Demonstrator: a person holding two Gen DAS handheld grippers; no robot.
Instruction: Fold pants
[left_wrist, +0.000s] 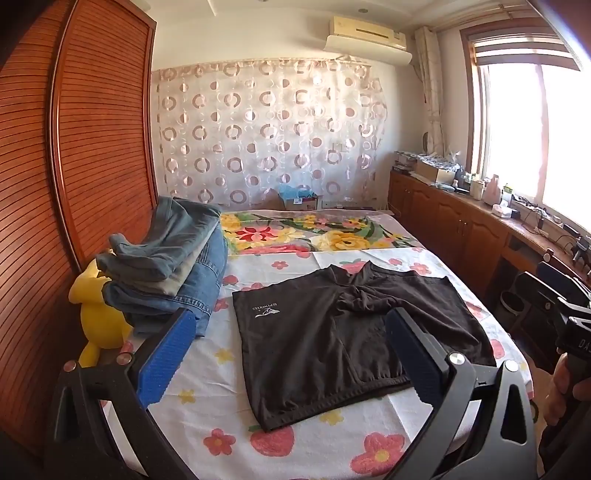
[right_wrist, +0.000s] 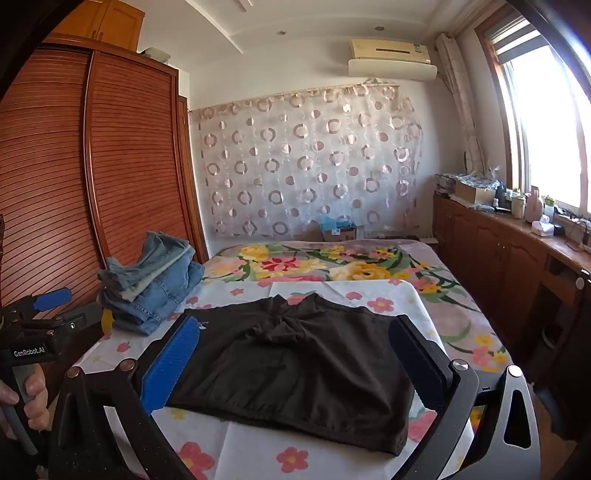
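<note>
Your left hand-held gripper (left_wrist: 291, 354) hangs above the bed with its blue-padded fingers spread wide, gripping nothing. Your right hand-held gripper (right_wrist: 295, 362) is likewise spread apart and empty. Between both sets of fingers, black pants (left_wrist: 343, 332) lie flat on the flowered sheet (left_wrist: 229, 373), crotch bunched, waistband toward you. To the left, a pile of folded jeans (left_wrist: 173, 273) sits near the pants, partly covering a yellow plush toy (left_wrist: 99, 314). A louvred wooden wardrobe (left_wrist: 92, 147) stands beyond. A cluttered wooden bench (left_wrist: 480, 210) runs under the window at right.
</note>
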